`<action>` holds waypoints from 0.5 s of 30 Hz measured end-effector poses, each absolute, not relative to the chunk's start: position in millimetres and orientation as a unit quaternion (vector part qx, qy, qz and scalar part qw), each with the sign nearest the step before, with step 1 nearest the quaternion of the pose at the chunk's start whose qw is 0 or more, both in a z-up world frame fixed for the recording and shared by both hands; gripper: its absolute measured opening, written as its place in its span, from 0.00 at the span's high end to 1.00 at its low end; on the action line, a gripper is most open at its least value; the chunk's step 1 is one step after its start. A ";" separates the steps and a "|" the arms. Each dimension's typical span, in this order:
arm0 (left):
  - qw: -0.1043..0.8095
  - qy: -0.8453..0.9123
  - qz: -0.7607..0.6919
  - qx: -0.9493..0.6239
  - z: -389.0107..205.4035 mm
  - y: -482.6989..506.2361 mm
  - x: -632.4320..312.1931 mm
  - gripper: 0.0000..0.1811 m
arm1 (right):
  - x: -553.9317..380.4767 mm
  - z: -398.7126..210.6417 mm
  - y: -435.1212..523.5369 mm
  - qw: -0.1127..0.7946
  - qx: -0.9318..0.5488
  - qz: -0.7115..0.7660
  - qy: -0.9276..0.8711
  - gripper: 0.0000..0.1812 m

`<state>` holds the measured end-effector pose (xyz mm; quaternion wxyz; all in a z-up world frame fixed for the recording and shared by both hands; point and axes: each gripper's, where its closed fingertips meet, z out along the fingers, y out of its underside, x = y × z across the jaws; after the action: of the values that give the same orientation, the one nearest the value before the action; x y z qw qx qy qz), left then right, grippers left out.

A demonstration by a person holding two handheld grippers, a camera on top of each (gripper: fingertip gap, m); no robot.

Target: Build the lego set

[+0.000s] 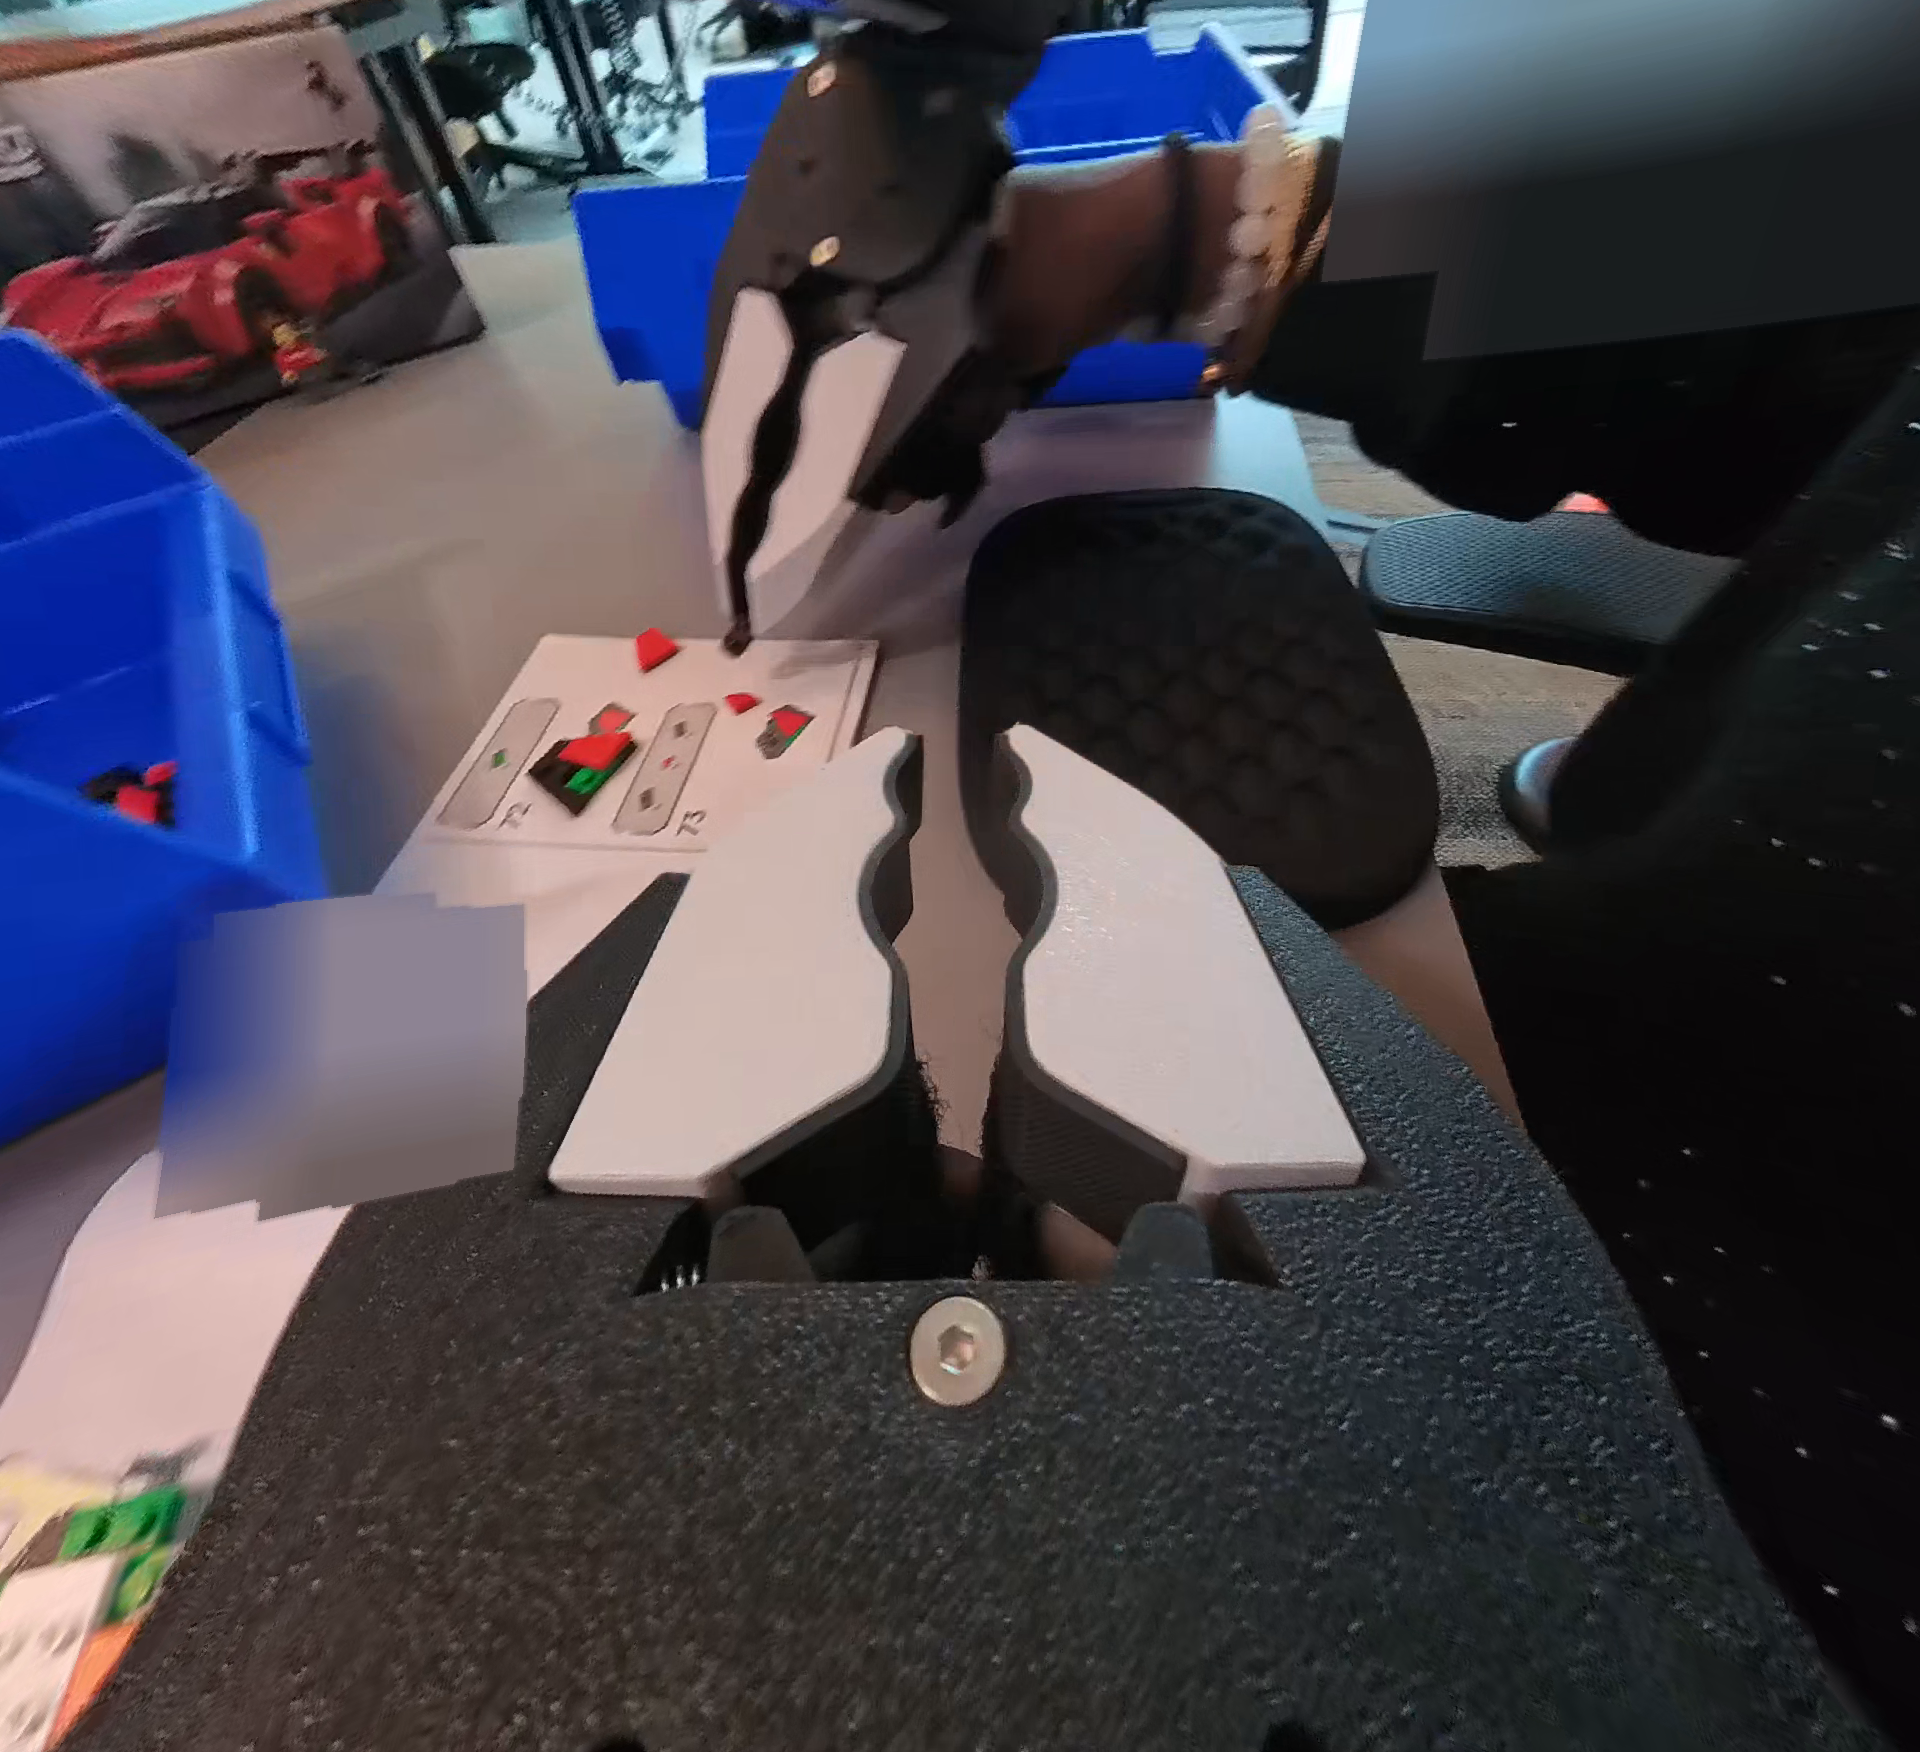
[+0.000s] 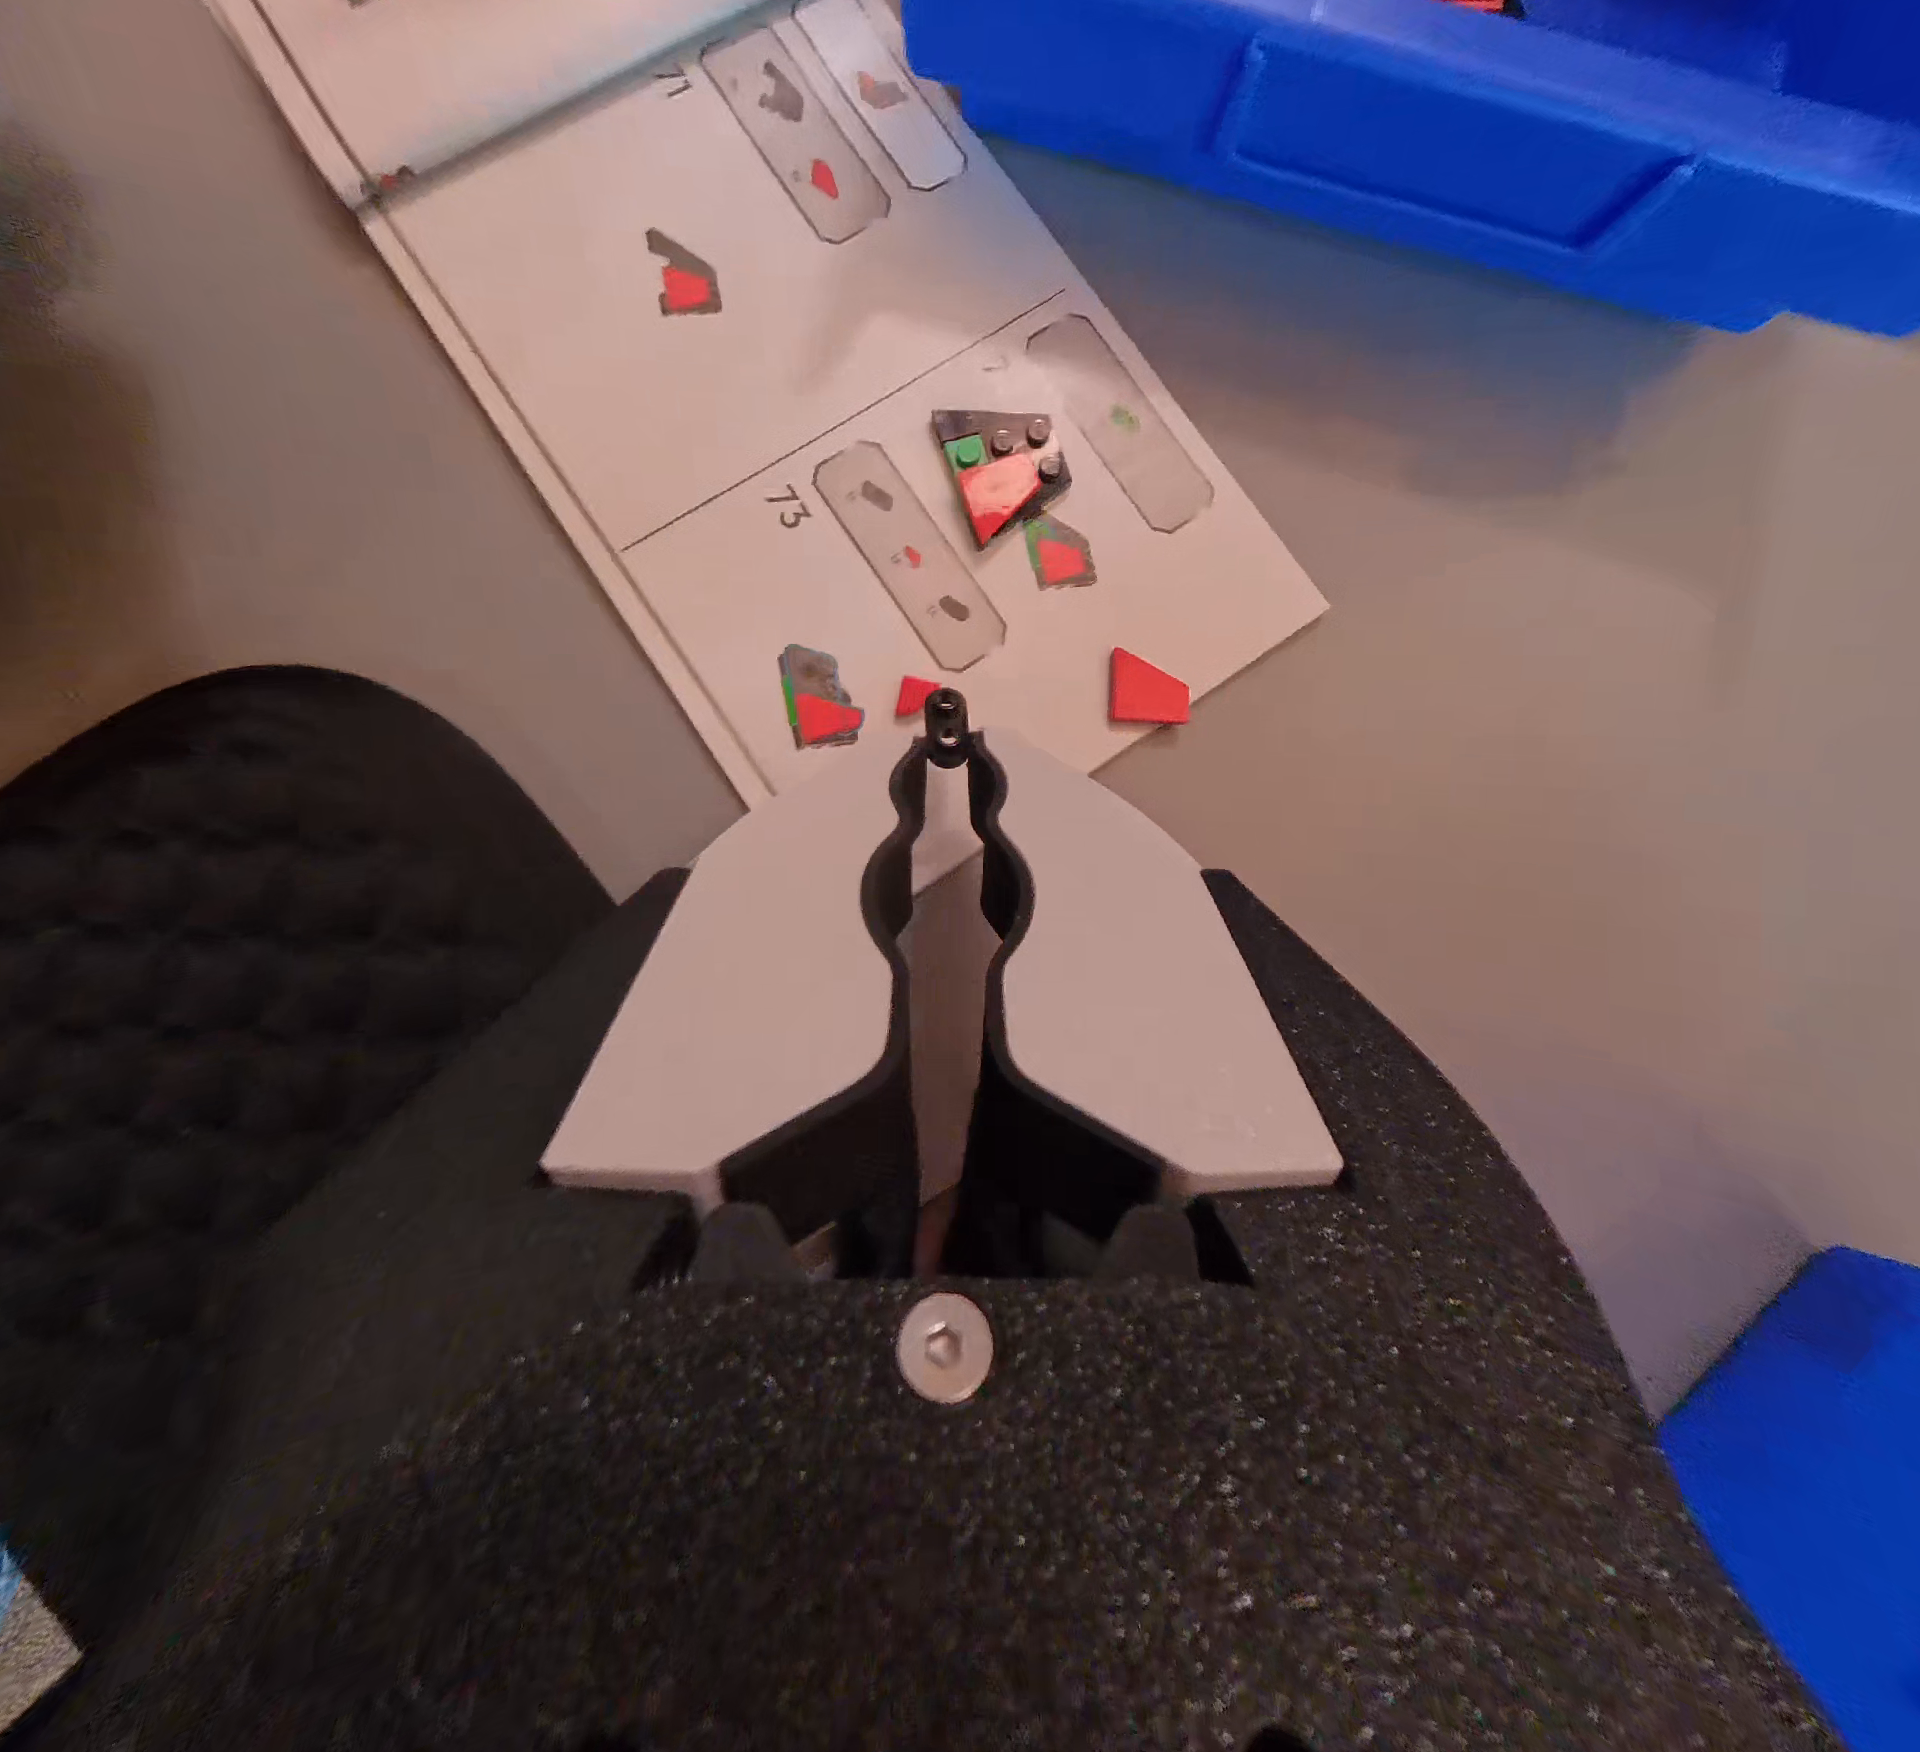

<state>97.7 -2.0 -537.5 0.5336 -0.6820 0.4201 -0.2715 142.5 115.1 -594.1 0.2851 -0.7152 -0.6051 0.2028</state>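
My right gripper is shut on a small black lego piece at its fingertips, just above the near edge of the open instruction booklet. A small assembly of black plate, green and red bricks lies on the booklet. A loose red wedge tile and a smaller red piece lie near the tips. In the left wrist view my left gripper is open and empty, hanging back from the booklet. The right gripper shows there, tips down on the page, near the assembly.
Blue parts bins stand around: one with red and black pieces at the far right, one at the left, another behind. A black chair armrest sits beside the table edge. A set box with a red car stands behind. Across from one pair of fingers to the other is roughly 15 centimetres.
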 end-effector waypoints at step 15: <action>0.527 0.423 -0.303 -0.672 -545.5 -4.7 101.2 0.94 | 141.7 -612.3 123.5 0.252 -0.723 0.191 -0.614 0.94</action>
<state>101.2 -4.7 -545.5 0.5273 -0.6719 0.4227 -0.3028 141.7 123.5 -612.3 0.2522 -0.7233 -0.6138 0.1909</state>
